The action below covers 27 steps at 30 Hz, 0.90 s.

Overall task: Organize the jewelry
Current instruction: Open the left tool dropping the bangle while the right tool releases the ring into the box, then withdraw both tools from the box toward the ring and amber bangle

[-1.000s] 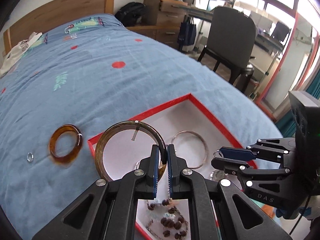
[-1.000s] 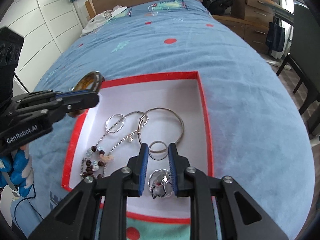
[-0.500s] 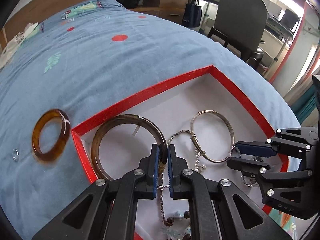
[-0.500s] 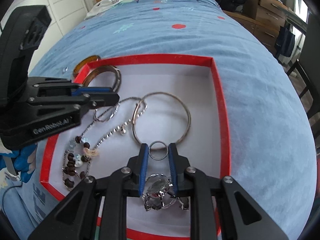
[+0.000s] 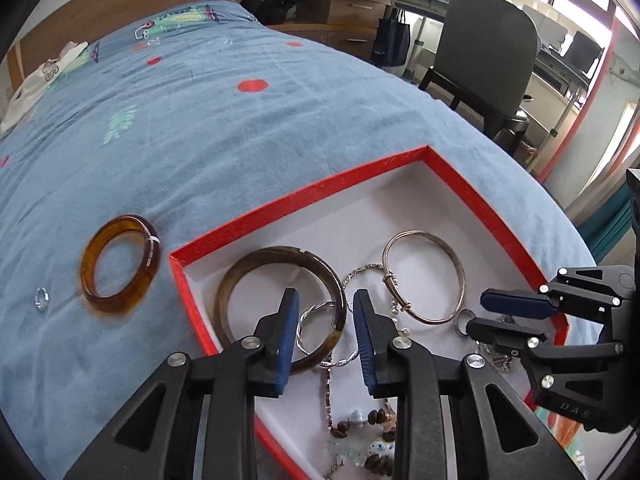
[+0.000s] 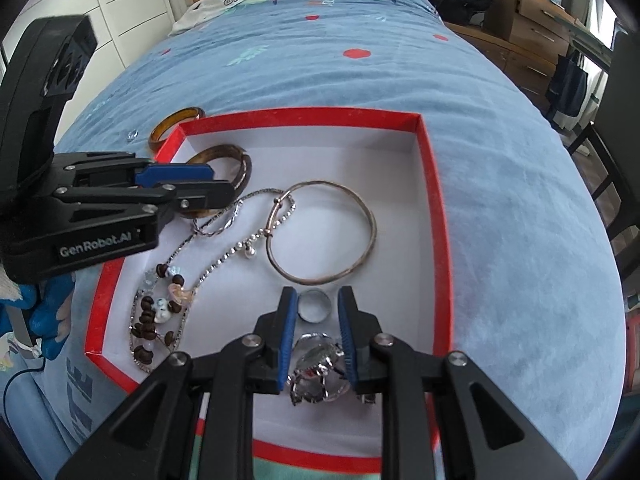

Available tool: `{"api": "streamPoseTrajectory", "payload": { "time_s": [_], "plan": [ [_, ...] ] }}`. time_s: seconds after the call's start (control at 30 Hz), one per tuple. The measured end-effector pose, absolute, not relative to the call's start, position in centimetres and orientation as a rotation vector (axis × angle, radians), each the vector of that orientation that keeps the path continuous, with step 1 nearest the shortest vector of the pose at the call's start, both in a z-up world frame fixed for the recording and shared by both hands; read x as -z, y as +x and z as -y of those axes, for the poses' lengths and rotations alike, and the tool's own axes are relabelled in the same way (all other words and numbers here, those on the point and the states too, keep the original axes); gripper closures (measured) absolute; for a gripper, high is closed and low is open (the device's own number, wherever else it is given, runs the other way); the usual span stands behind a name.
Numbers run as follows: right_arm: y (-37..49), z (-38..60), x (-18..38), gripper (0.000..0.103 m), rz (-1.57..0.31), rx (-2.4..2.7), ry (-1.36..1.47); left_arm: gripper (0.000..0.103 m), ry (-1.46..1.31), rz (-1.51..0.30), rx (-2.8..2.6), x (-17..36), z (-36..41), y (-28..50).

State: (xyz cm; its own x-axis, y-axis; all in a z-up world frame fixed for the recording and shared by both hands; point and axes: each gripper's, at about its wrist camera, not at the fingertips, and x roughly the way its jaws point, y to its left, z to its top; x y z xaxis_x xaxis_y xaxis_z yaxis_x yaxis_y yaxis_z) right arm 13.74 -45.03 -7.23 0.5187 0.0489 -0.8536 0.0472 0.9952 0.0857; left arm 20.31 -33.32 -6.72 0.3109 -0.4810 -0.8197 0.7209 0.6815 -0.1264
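Red-rimmed shallow cardboard box [image 5: 304, 196], white inside, sits near the foot edge of the blue-quilted bed [image 5: 208, 120] as the collecting tray.

- Dark horn-brown glossy bangle [image 5: 256, 264]: lies flat in the box's far-left corner. Left claw [image 5: 326, 300] has just been opening; its blue pads now stand clear either side of the rim, evidently a release.
- Thin silver wire bangle [image 6: 360, 208]: flat, mid-box.
- Silver chain [image 6: 224, 256] and brown bead strand [image 6: 150, 320]: loosely heaped.
- Small plain silver ring [image 6: 315, 306]: just ahead of the right claw [image 6: 318, 300].
- Faceted silvery ornament [image 6: 318, 368]: pinched in the right claw.
- Amber translucent bangle [image 5: 118, 264] and tiny clear ring [image 5: 42, 299]: outside on the bed, unsorted.
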Motion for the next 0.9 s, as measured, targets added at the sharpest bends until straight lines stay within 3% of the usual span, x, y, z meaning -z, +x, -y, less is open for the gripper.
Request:
{"api": "streamPoseTrajectory", "payload": {
  "time_s": [0.63, 0.9],
  "plan": [
    [9.5, 42.4, 0.4, 0.079, -0.935, 0.056, 0.091, 0.057, 0.261, -0.871, 0.763, 1.0, 27.7, 15.9],
    [7.8, 39.4, -2.5, 0.070, -0.878, 0.052, 0.090, 0.054, 0.254, -0.822, 0.704, -1.3, 23.3, 13.8]
  ]
}}
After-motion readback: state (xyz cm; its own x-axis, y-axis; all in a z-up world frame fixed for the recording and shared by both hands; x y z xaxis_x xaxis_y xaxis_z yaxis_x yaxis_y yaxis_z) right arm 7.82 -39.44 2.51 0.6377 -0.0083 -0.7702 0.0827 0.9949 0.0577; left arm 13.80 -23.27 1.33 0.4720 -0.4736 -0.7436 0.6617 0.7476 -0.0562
